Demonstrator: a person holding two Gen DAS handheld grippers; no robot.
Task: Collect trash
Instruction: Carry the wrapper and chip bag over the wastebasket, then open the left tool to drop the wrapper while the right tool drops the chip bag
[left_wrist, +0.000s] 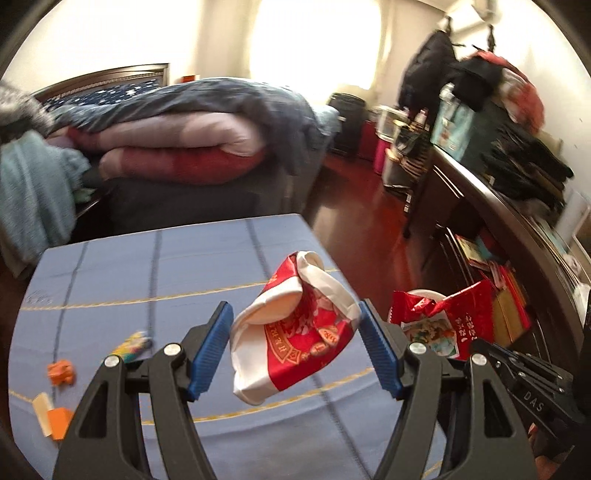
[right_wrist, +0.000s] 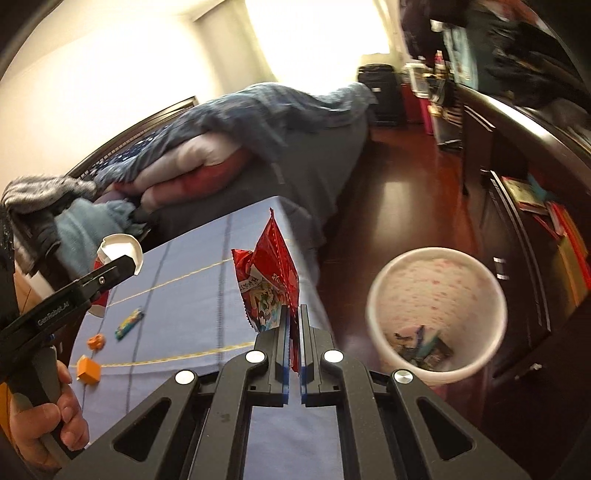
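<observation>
Trash fills both my grippers. My left gripper (left_wrist: 295, 347) is clamped on a crushed red-and-white paper cup (left_wrist: 295, 332), its blue pads (left_wrist: 212, 343) pressing the cup from either side. The cup's long axis runs away from me and slightly left, its folded white rim at the far end. My right gripper (right_wrist: 293, 347) has its jaws together on the lower corner of a red snack wrapper (right_wrist: 271, 280), which stands nearly upright above the fingertips, its long axis pointing up and a little left. The wrapper's pinched corner is hidden between the pads.

Below and just left of both grippers lies the blue worktop (left_wrist: 110, 266), carrying a small colourful wrapper (right_wrist: 128, 324), an orange scrap (right_wrist: 96, 341) and an orange box (right_wrist: 88, 369), all blurred and hard to make out. To the right of my right gripper, lower down on the floor (right_wrist: 406, 206), a white bin (right_wrist: 436, 314) stands open with dark, indistinct scraps at its bottom; its near rim is cut off behind my gripper's arm. In the right wrist view my left hand (right_wrist: 44, 417) grips the other handle. Beyond the worktop is a bed (left_wrist: 177, 125) piled with folded quilts.
</observation>
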